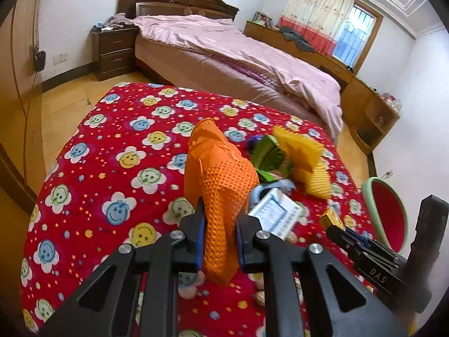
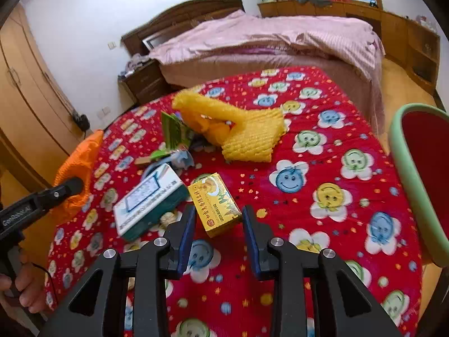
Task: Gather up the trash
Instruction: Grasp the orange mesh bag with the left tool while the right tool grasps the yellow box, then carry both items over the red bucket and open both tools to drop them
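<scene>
Bedroom walls, a bed under a pink cover and a dark nightstand lay behind a worktop draped in red cloth printed with smiling flowers. Trash was scattered across that cloth — a yellow foam net, a green wrapper, a white and teal box and a small yellow box.

The left gripper had its jaws clamped on an orange foam net, which stood up between the blue pads and hung below them, lifted off the cloth at its lower end. In the right wrist view the same net showed at the left edge, pinched at the tip of that gripper, with a hand on the handle below.

The right gripper pointed down at the small yellow box; its jaws stood apart, one on either side of the box's near end — whether the pads touched it could not be told. A red bin with a green rim stood at the right edge, beside the worktop.
</scene>
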The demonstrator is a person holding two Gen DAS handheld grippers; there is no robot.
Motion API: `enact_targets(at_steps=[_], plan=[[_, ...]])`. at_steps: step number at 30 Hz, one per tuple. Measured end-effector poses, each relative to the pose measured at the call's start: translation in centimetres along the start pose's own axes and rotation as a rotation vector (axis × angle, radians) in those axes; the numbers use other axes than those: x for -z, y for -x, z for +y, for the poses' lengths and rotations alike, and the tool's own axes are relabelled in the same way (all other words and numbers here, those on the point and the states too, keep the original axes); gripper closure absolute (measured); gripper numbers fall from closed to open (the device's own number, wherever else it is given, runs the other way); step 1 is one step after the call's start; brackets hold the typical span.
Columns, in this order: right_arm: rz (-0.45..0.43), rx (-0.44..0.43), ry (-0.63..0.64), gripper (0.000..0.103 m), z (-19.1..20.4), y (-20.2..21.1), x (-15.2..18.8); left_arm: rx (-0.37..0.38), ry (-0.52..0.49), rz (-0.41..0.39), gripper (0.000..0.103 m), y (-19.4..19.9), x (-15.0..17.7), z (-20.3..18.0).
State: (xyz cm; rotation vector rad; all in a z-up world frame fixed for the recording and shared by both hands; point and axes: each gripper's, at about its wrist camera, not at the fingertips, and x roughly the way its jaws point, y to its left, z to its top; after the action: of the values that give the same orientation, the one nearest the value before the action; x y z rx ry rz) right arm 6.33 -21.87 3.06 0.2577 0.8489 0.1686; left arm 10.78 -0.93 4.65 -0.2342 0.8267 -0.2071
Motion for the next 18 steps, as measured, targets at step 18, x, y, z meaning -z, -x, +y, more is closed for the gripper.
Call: enact_targets(at_steps=[18], plan=[[-0.268,0.047,-0.06,0.069,-2.4,13.9,1.4,0.153,-0.115,-0.11,0.086,7.8,1.0,-7.5]])
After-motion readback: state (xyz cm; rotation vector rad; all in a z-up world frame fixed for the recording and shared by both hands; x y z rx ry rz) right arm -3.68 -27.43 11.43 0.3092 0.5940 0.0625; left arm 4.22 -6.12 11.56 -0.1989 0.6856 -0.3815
